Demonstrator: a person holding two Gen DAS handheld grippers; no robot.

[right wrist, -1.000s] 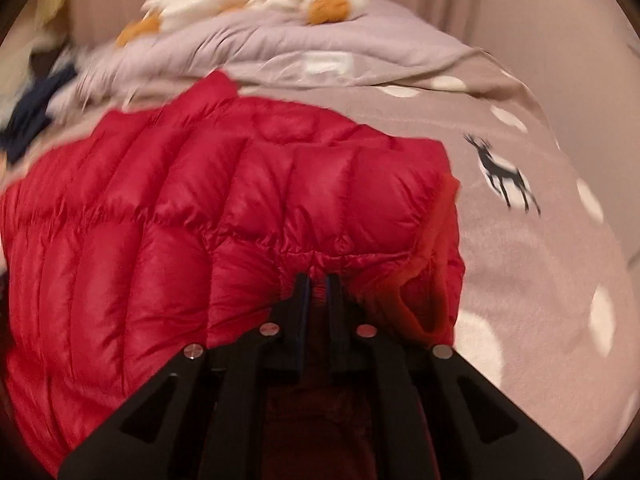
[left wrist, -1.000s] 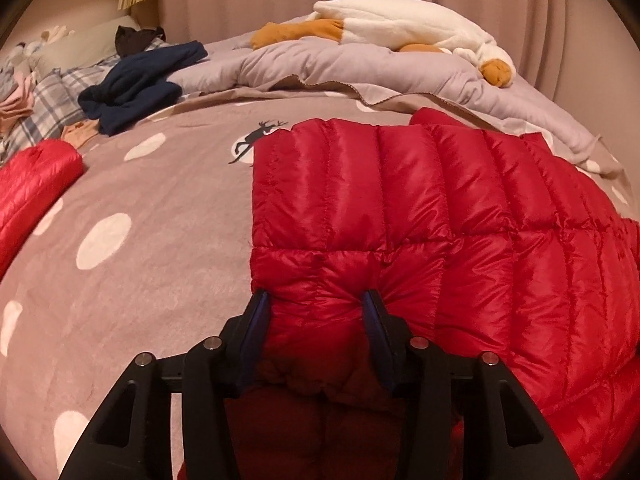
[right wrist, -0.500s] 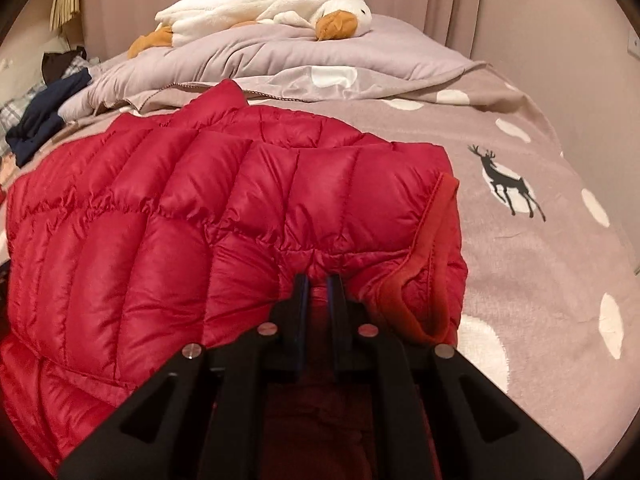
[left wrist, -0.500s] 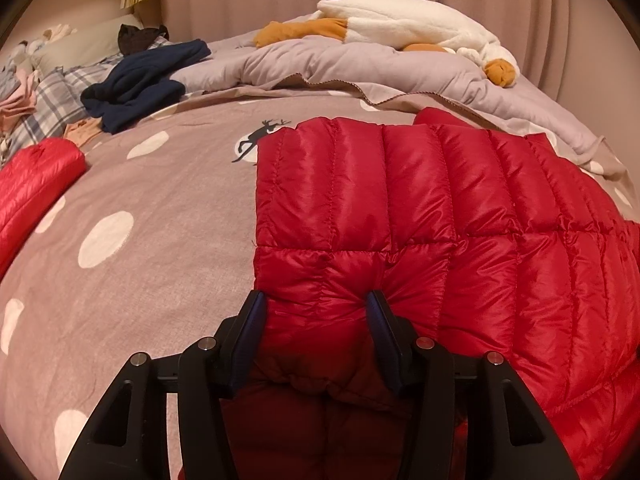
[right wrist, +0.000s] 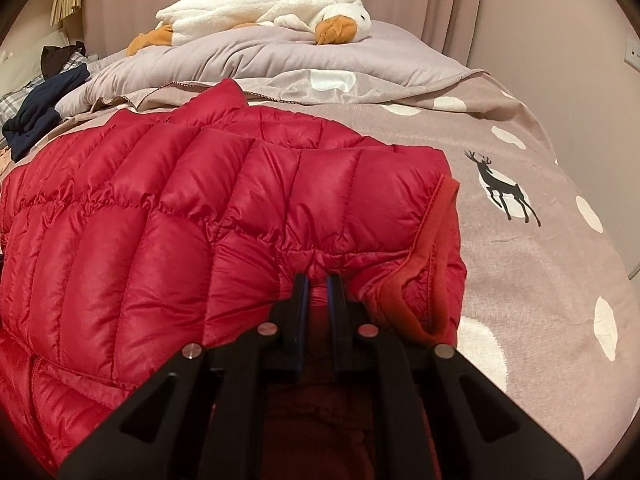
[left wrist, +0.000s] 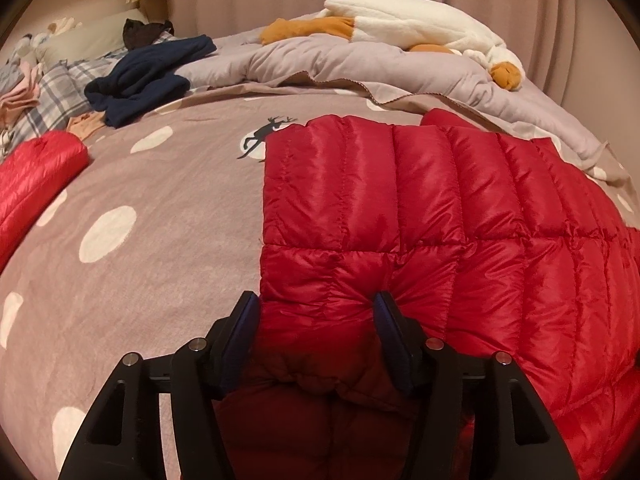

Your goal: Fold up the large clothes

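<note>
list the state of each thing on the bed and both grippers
red down jacket: folded over, lying on the bed
left gripper: jaws just opening, jacket edge between them
right gripper: shut on the jacket's edge
plush goose: lying on its side on the duvet
duvet: bunched up
navy garment: crumpled, unfolded

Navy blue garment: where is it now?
Left wrist view, upper left: the navy blue garment lies crumpled on the bed between the plaid cloth and the grey duvet.
</note>
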